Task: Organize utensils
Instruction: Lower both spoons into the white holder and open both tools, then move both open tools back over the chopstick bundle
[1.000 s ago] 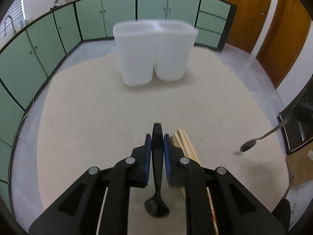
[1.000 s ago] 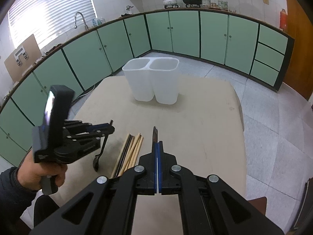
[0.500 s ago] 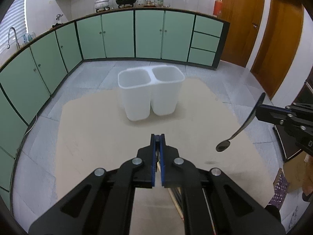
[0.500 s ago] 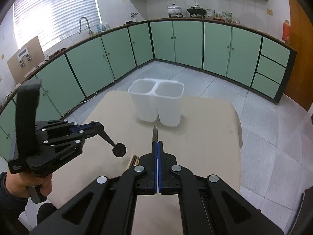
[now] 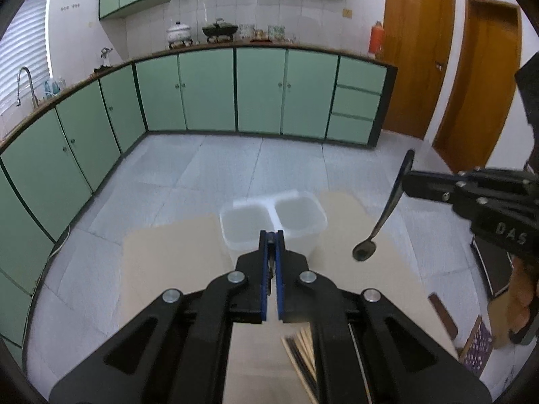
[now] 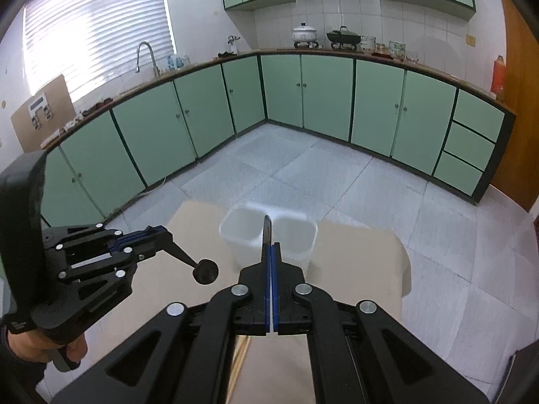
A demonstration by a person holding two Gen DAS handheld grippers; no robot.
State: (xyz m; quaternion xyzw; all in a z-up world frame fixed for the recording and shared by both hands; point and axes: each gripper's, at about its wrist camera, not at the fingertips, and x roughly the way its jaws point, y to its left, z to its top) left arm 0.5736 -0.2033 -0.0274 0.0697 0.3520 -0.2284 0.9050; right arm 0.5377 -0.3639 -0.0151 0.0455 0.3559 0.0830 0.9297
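green cabinets (image 6: 377, 101) line white-tiled walls, grey tiled floor (image 6: 337, 181), bright blinded window (image 6: 94, 23), wooden doors (image 5: 414, 50).

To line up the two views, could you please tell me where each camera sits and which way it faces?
Left wrist: on the left gripper, seen at bottom, facing the white container and green cabinets; right gripper with long spoon at right.
Right wrist: on the right gripper, facing likewise; left gripper, black spoon and hand at left.
Shared: container, table, cabinets.

We note a beige table (image 5: 175, 256) bearing a white two-compartment bin (image 5: 299, 217) and a chopstick bundle (image 5: 301, 357) nearer us.
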